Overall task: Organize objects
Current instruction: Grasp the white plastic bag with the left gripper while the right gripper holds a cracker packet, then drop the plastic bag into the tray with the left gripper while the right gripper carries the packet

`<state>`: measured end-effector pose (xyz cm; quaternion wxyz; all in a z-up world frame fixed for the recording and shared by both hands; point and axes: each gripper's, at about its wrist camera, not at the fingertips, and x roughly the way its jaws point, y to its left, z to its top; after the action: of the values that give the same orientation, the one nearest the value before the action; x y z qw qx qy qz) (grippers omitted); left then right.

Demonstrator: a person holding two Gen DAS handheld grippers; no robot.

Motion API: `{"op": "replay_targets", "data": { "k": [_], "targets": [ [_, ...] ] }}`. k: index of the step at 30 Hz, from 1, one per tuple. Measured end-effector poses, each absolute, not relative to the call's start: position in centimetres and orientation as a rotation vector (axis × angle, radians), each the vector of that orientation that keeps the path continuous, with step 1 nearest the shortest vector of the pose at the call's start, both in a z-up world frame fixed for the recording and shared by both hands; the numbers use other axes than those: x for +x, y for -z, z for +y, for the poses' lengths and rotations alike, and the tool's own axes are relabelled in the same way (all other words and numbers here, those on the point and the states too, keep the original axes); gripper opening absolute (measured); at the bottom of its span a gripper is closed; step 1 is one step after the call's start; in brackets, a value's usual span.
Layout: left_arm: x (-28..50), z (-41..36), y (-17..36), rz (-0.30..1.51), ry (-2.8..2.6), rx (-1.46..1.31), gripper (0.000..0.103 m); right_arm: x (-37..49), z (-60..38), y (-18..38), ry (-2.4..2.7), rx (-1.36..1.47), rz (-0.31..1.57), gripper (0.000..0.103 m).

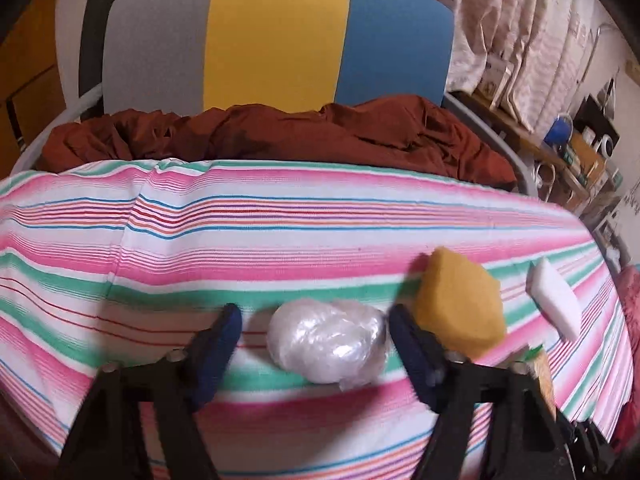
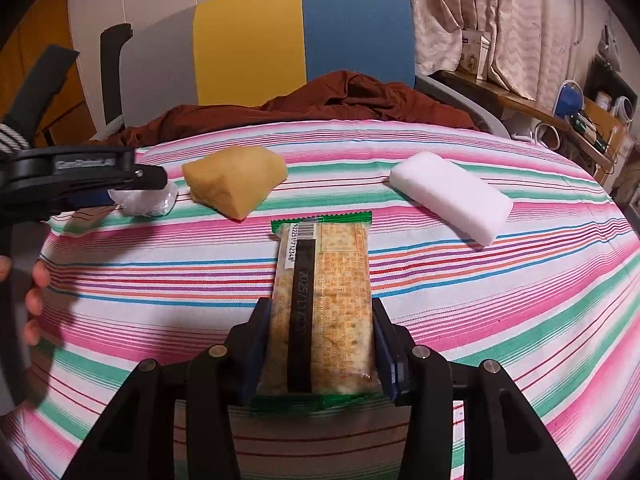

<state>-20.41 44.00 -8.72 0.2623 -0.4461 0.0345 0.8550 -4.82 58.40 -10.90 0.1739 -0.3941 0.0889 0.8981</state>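
1. Blue-padded fingers of the left gripper stand partly open on either side of a crumpled clear plastic bundle, which lies on the striped cloth between them. Its right edge lies right at the right pad, while a clear gap shows on the left side; whether the right pad truly touches it cannot be told through the blur.
2. Just beyond the right finger of that gripper sits a mustard-yellow sponge, and farther right, apart from it, a white foam block lies at an angle.
3. From the right wrist view, the right gripper is closed on a cracker packet — both pads press the packet's long sides near its lower end, and the green-edged top with the barcode points away from the camera.
4. Ahead of the packet the yellow sponge and the white block rest on the cloth, well apart, with the plastic bundle at far left under the tip of the left gripper.
5. Fingers of a person's hand show at the left edge of that view.
6. Behind the table — a rust-brown cloth heaped on a chair with grey, yellow and blue panels.
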Motion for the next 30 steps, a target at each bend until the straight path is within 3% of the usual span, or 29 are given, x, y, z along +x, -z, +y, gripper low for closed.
{"op": "replay_targets", "data": {
  "k": [2,6,21,30],
  "targets": [
    [-20.4,43.8,9.0,0.067,-2.303,-1.181,0.052,-4.8,58.3,10.9,-2.546,-1.115,0.248,0.047],
    [-19.7,43.7,9.0,0.091,-2.308,-1.119,0.048,-4.8,58.3,10.9,-2.547,-1.109,0.248,0.047],
    [-14.5,37.9,8.9,-0.022,-2.337,-1.096,0.046,-4.9,57.7,10.8,-2.531,-1.094,0.183,0.047],
    [-9.3,33.3,5.9,-0.068,-2.297,-1.006,0.046,-4.7,57.2,10.7,-2.508,-1.076,0.129,0.047]
  ]
}}
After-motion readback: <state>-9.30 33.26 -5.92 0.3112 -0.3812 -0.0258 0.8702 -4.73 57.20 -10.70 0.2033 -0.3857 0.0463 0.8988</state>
